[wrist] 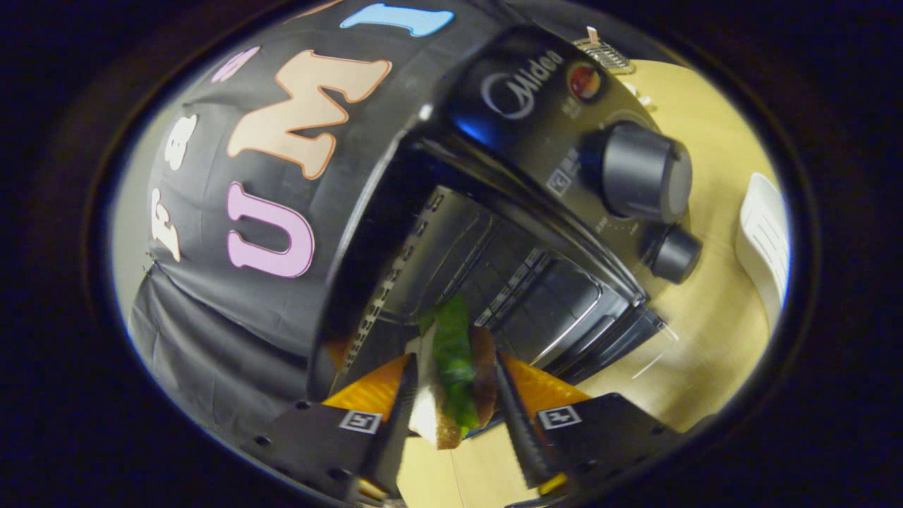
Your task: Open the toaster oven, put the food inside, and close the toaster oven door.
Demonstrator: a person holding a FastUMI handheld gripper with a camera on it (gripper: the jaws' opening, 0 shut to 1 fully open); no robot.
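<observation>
Sandwich [451, 367] clamped between gripper [455, 395] jaws, open toaster oven [494, 233] cavity just ahead, wooden table [705, 331] beneath

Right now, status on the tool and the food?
Tool shut on sandwich. Toaster oven open, cavity just ahead of the fingers. Nothing seen blocking the opening.

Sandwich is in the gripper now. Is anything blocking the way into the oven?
Nothing visible. The gripper is shut on the sandwich, with the toaster oven just ahead. Its door is down and the cavity beyond the fingertips looks open. Its floor directly behind the sandwich is hidden.
</observation>
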